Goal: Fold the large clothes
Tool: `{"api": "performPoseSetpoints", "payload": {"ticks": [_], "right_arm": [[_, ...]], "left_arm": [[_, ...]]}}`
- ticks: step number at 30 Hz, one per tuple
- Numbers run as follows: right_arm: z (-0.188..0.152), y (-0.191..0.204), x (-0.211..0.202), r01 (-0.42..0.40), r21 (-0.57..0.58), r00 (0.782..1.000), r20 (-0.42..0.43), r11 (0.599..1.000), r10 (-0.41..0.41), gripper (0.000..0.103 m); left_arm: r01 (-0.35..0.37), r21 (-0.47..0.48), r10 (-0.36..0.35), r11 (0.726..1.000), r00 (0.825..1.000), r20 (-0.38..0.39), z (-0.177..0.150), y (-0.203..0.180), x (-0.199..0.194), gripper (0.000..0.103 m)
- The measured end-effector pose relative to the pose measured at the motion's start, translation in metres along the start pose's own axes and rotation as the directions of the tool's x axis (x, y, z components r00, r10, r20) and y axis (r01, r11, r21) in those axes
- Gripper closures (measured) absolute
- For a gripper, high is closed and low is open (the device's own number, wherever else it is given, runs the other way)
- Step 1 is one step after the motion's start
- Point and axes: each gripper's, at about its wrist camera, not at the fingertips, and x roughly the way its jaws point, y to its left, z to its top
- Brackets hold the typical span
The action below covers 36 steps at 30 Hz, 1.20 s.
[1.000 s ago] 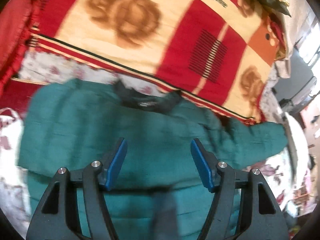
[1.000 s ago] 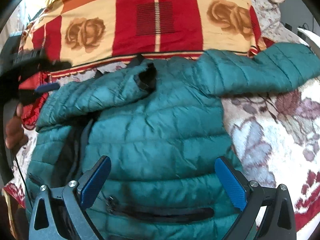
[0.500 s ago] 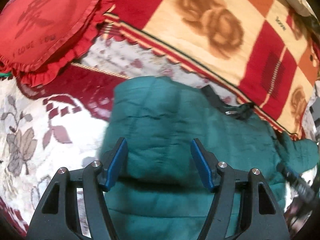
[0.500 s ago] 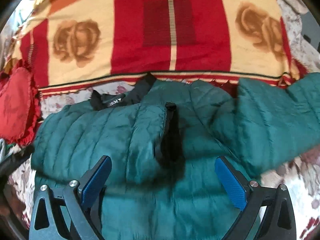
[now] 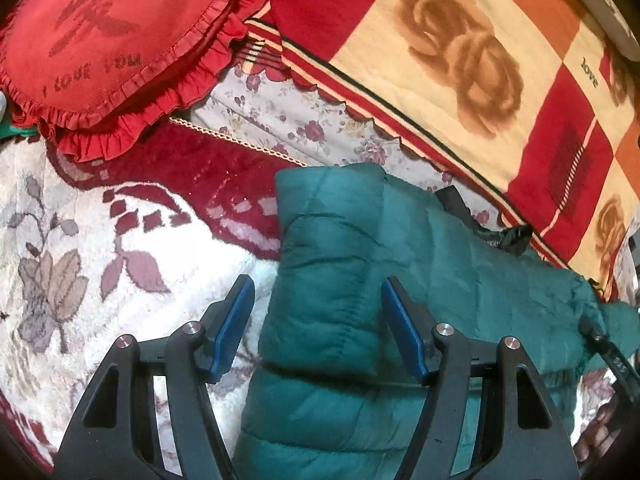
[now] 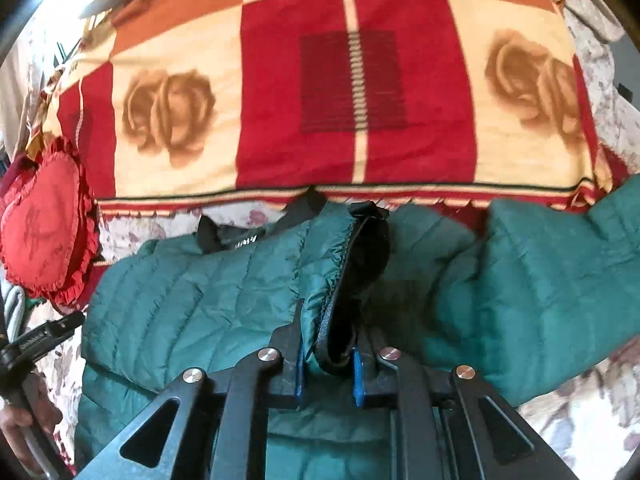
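Right gripper [image 6: 325, 364] has gone from wide open above the jacket [image 6: 208, 312] to closing on the cuff [image 6: 352, 280] of the folded-over sleeve — dark cuff lining and teal fabric sit pinched between its pads. Left gripper [image 5: 316, 330] has swung across to the jacket's left folded edge; its jaws stand apart with the edge between them, pads not pressing.

Reading: one sleeve already lies across the chest, and the right side now has a hold to adjust or carry it. The other sleeve [image 6: 560, 280] stretches out to the right, not yet folded.

Jacket lies flat on the bed, collar [image 6: 224, 236] toward the checked blanket [image 6: 360, 80].

Room: the floral bedspread [image 5: 100, 280] left of the jacket is open. The heart pillow [image 5: 112, 40] sits well apart at the upper left. The blanket's edge lies just behind the collar — little slack that way.
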Motion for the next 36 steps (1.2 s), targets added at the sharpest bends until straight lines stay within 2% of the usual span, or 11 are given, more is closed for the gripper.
{"api": "performPoseSetpoints", "payload": {"ticks": [4,11,13,15,17,18,23,26,28,32,36], "right_arm": [[0.005,-0.011,0.002,0.117,-0.016,0.993,0.011,0.993,-0.117,0.087],[-0.011,-0.015,0.054,0.223,-0.06,0.97,-0.082,0.973,-0.228,0.087],[-0.012,-0.015,0.058,0.233,-0.072,0.966,-0.1,0.97,-0.239,0.076],[-0.011,-0.016,0.049,0.249,-0.065,0.963,-0.085,0.966,-0.254,0.047],[-0.008,-0.014,0.031,0.246,-0.05,0.967,-0.056,0.968,-0.249,0.035],[-0.007,-0.011,0.022,0.252,-0.051,0.966,-0.04,0.966,-0.254,0.032],[-0.005,0.019,-0.01,0.168,-0.094,0.986,-0.002,0.981,-0.169,0.032],[-0.005,0.047,-0.002,0.1,-0.146,0.994,-0.034,0.984,-0.106,0.032],[-0.008,0.062,0.011,0.085,-0.177,0.995,-0.044,0.98,-0.094,0.032],[-0.013,0.073,0.044,0.109,-0.224,0.99,-0.06,0.968,-0.125,0.032],[-0.016,0.061,0.073,0.162,-0.214,0.98,-0.083,0.963,-0.183,0.032]], "left_arm": [[-0.023,-0.003,0.023,1.0,1.0,-0.016,-0.004,-0.003,0.011,0.037],[-0.052,0.017,0.052,0.999,0.998,-0.033,-0.018,-0.006,0.035,0.037],[-0.063,0.023,0.063,0.998,0.998,-0.028,-0.019,-0.008,0.036,0.037],[-0.073,0.04,0.074,0.997,0.997,-0.021,-0.019,-0.011,0.036,0.037],[-0.075,0.05,0.076,0.996,0.997,-0.019,-0.019,-0.012,0.034,0.037],[-0.078,0.054,0.079,0.995,0.997,-0.012,-0.019,-0.013,0.031,0.037],[-0.075,0.059,0.073,0.995,0.996,0.044,-0.016,-0.017,0.015,0.037],[-0.079,0.078,0.075,0.994,0.996,0.053,-0.014,-0.023,0.012,0.037],[-0.087,0.097,0.082,0.992,0.995,0.049,-0.015,-0.027,0.016,0.037],[-0.117,0.132,0.113,0.984,0.993,0.04,-0.021,-0.032,0.03,0.037],[-0.116,0.137,0.111,0.984,0.993,0.045,-0.024,-0.031,0.039,0.036]]}}
